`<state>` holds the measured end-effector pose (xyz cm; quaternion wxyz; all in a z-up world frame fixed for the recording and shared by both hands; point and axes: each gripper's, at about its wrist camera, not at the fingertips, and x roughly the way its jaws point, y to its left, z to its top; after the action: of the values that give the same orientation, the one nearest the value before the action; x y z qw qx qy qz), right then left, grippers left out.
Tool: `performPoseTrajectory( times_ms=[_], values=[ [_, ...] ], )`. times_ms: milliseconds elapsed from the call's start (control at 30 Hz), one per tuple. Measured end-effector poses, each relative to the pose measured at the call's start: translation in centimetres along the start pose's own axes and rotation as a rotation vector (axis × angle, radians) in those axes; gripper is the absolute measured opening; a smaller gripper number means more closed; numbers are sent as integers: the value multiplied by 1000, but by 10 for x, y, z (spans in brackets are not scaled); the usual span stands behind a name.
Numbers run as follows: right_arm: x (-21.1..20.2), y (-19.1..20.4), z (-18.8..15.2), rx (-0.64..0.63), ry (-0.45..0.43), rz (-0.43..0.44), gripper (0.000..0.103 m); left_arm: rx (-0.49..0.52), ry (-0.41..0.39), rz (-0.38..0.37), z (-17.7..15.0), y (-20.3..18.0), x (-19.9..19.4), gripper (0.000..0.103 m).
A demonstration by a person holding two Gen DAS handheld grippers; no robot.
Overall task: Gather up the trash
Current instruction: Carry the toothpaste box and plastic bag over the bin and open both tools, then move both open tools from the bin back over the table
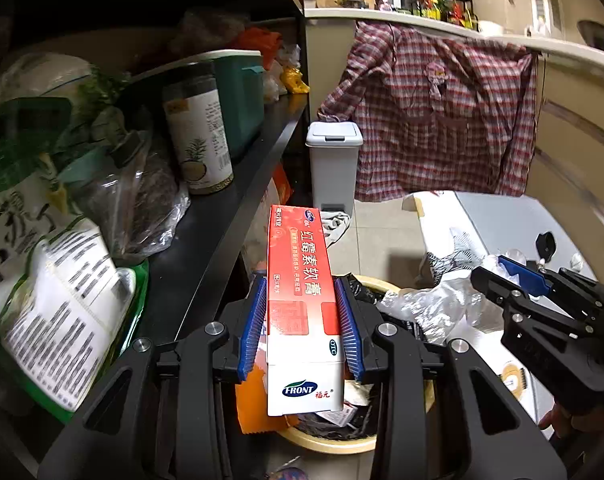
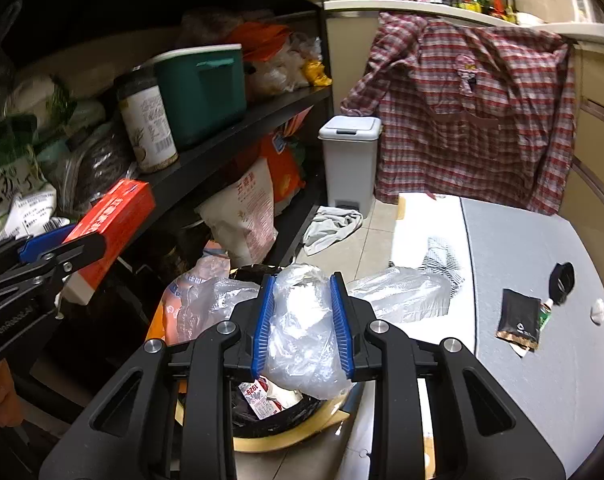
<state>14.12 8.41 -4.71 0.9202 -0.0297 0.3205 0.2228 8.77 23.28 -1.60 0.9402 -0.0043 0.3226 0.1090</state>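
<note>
My left gripper [image 1: 300,292] is shut on a long red and white ointment box [image 1: 297,248], its blue pads pressed on the box's two sides. Right under it stands a round bin [image 1: 334,446] with a yellowish rim and a black liner, with wrappers inside. In the right wrist view my right gripper [image 2: 302,280] is shut on a crumpled clear plastic bag [image 2: 302,332], held over the same bin [image 2: 297,436]. Each view shows the other gripper: the right gripper [image 1: 492,270] with its plastic, and the left gripper [image 2: 87,236] with the red box [image 2: 117,208].
A black shelf [image 1: 229,208] crowded with bags, a tin and a green tub runs along the left. A grey pedal bin [image 1: 333,168] and a hanging plaid shirt [image 2: 474,112] stand behind. The white table [image 2: 542,248] on the right carries another plastic bag [image 2: 402,292] and a black sachet [image 2: 518,320].
</note>
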Motion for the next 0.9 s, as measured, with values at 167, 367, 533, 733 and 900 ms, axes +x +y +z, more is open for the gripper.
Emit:
performPoseTrajectory(
  times_ms=[167,367,533,733,900],
  values=[
    [15,10,0,-29,11,2,29,22,27,-5,2,-2,18,35],
    [42,17,-4,-63,63,33,44,29,77,57,1,-1,42,82],
    [48,9,-10,-24,83,7,62,22,66,81,1,0,42,87],
    [40,-3,-13,12,85,3,64,26,61,95,1,2,39,88],
    [21,-10,-13,24,69,-1,65,-9,41,86,2,6,30,89]
  ],
)
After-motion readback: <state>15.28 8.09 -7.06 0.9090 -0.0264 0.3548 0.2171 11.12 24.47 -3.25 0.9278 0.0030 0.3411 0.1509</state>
